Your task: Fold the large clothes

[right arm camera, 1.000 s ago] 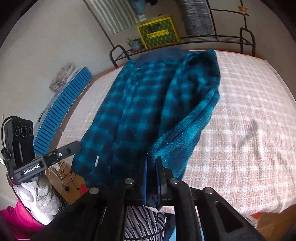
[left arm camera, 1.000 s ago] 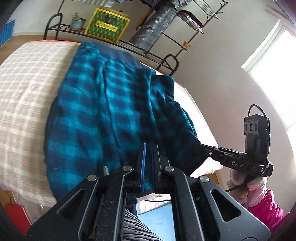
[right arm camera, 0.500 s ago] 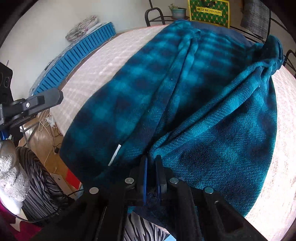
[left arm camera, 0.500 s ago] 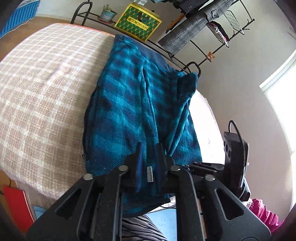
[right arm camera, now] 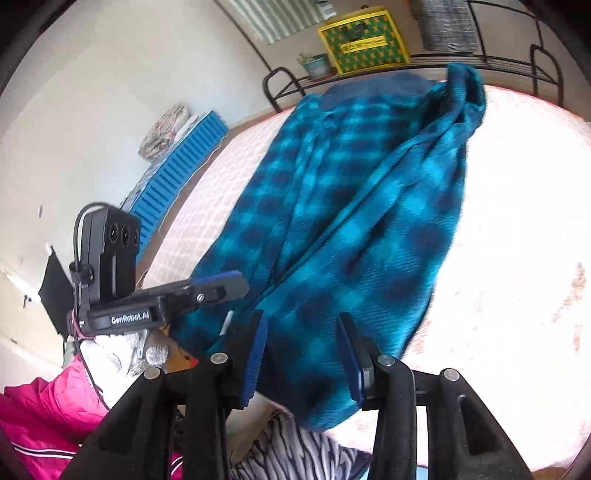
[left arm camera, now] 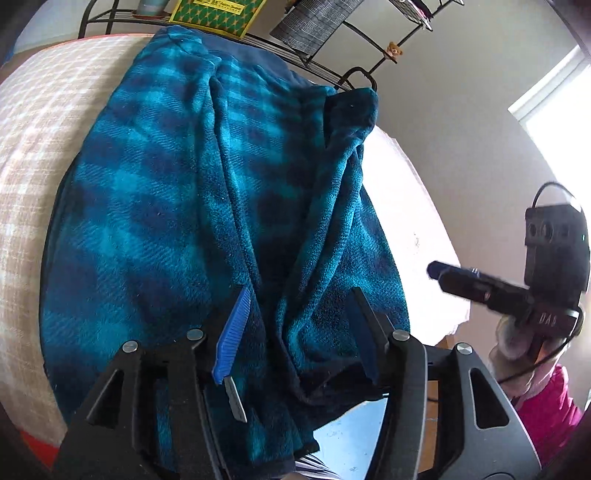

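A large teal and navy plaid fleece garment lies lengthwise on the checked bedcover, its right side folded over the middle and its near hem hanging off the bed edge. My left gripper hovers over that near hem. Its jaws are opening; fabric lies below and between the blue pads without being pinched. In the right wrist view the garment is seen again. My right gripper is also opening above the hem, its pads clear of the cloth. Each gripper shows in the other's view: right gripper, left gripper.
A black metal rack behind the bed holds a yellow-green box, a small potted plant and grey cloth. A blue slatted panel leans by the left wall. A gloved hand and pink sleeve sit near the bed edge.
Both grippers were shut on the garment's near hem. Both have opened and let it go, and the cloth has settled on the bed. The hands moved in lower over it.
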`<state>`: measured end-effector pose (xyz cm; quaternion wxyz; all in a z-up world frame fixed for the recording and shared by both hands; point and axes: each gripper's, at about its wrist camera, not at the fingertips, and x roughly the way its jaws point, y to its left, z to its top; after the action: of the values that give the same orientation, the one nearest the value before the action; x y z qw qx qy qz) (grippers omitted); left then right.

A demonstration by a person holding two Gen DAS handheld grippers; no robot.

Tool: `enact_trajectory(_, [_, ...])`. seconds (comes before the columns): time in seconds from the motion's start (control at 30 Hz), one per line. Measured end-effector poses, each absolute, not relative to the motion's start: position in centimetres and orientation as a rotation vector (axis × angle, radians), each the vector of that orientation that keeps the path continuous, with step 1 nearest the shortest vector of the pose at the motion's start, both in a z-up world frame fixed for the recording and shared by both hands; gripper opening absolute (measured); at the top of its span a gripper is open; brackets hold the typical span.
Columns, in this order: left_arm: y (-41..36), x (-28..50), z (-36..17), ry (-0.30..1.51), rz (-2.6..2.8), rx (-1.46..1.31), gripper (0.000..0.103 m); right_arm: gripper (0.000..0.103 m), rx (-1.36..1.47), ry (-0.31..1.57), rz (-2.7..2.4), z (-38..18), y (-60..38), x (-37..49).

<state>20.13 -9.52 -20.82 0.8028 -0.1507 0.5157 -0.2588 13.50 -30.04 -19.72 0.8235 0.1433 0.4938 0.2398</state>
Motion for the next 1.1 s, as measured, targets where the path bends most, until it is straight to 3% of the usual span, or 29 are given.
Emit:
enact_trajectory(0.07, [-10.4, 20.6, -21.2, 1.106, -0.562, -0.273, 0.055, 0.047, 0.337, 1.033, 0.461, -19.6, -32.1, 15.4])
enact_trajectory(0.17, [-11.4, 21.0, -21.7, 1.113, -0.588, -0.229, 0.055, 0.059, 0.371, 1.007, 0.401, -19.5, -34.8, 18.9])
enact_trajectory(0.5, [-12.8, 21.0, -23.1, 1.134, -0.646, -0.209, 0.055, 0.065, 0.495, 0.947, 0.28, -20.8, -39.7, 30.9])
enact_trajectory(0.6, [-13.0, 20.9, -23.2, 1.138, -0.658, -0.188, 0.044, 0.065, 0.504, 0.944, 0.248, -21.5, -39.7, 33.9])
enact_trajectory(0.77, [-13.1, 21.0, -23.8, 1.16, -0.672, -0.182, 0.016, 0.066, 0.516, 0.941, 0.197, -22.6, -40.2, 37.3])
enact_trajectory(0.87, [-13.1, 21.0, -23.8, 1.159, -0.683, -0.188, 0.01, 0.064, 0.506, 0.96, 0.181, -23.3, -39.8, 38.7])
enact_trajectory(0.93, [-13.1, 21.0, -23.8, 1.156, -0.69, -0.191, 0.008, 0.051, 0.502, 0.964, 0.175, -23.5, -39.6, 39.2])
enact_trajectory(1.0, [-13.2, 20.8, -23.7, 1.15, -0.695, -0.201, 0.008, 0.022, 0.496, 0.979, 0.169, -23.5, -39.3, 39.7])
enact_trajectory(1.1, [-13.0, 20.5, -23.3, 1.144, -0.718, -0.245, 0.007, 0.011, 0.445, 0.967, 0.146, -22.7, -38.5, 39.8])
